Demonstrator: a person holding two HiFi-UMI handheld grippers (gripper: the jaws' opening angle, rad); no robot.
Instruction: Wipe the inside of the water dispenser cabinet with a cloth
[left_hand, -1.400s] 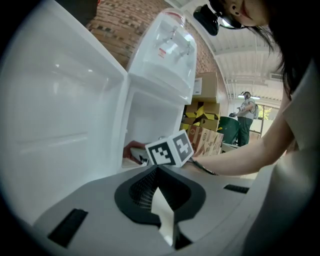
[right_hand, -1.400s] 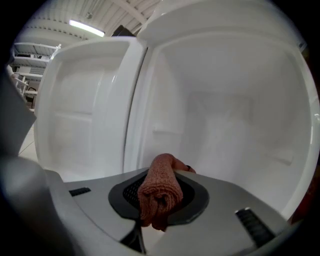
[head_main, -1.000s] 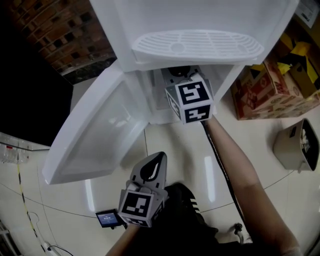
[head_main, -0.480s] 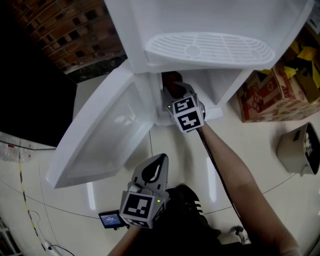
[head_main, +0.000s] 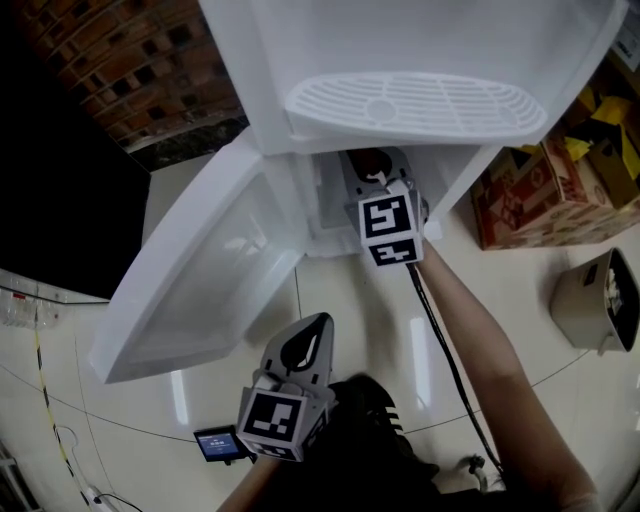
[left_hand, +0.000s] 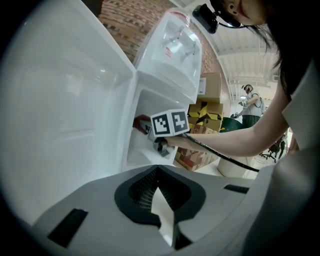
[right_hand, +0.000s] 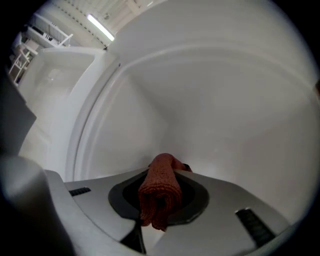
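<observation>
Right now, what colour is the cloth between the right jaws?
The cloth is reddish brown, clearest in the right gripper view.

Lighting: bright, even, from overhead. In your head view, soft glare streaks lie on the tiled floor (head_main: 335, 290). The white water dispenser (head_main: 420, 40) is nearly clipped, and its cabinet (head_main: 325, 205) interior is shaded grey. In your right gripper view, the ceiling strip light (right_hand: 100, 27) is blown out and the cloth (right_hand: 161, 192) at the lens is slightly soft. Both gripper views show strong barrel distortion and black vignetted corners.
</observation>
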